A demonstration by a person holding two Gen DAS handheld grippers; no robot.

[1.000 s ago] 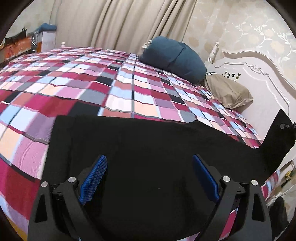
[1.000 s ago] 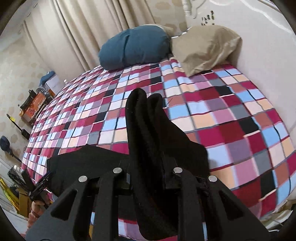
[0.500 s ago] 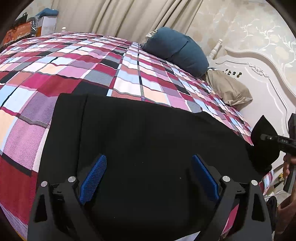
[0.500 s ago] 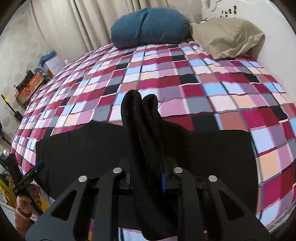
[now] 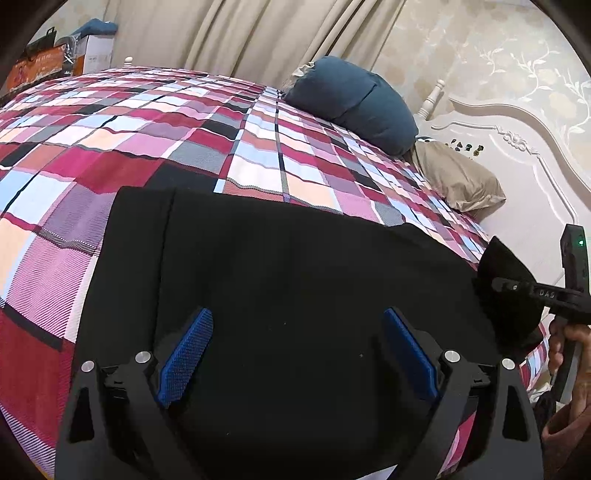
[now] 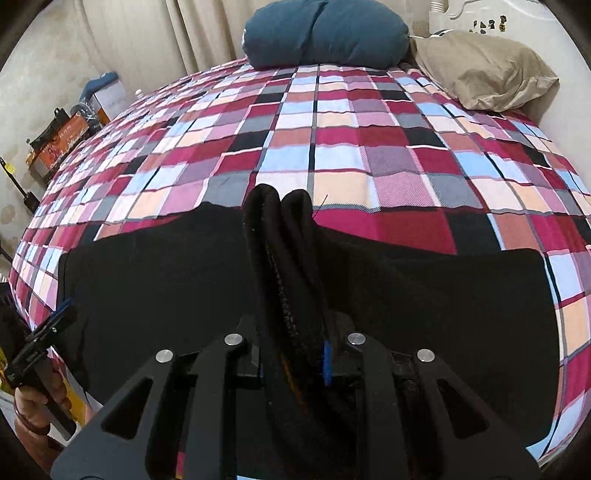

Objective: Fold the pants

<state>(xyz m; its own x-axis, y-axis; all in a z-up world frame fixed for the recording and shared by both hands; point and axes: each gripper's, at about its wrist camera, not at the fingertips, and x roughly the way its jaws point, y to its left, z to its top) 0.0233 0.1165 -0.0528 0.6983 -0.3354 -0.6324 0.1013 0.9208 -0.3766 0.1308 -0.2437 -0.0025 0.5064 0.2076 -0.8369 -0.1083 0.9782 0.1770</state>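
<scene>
Pants (image 5: 295,280) are lying spread flat across the near edge of the checkered bedspread (image 5: 258,147). Left gripper (image 5: 295,350) sits over them with its blue pads (image 5: 186,354) wide apart, and the right gripper (image 6: 291,354) is pinched tight on a bunched-up fold of the fabric.

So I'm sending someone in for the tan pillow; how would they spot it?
Go to the white headboard at the top of the checked bed. Two pillows lie there: the tan pillow is the flatter one against the headboard, beside the plump blue pillow.
</scene>
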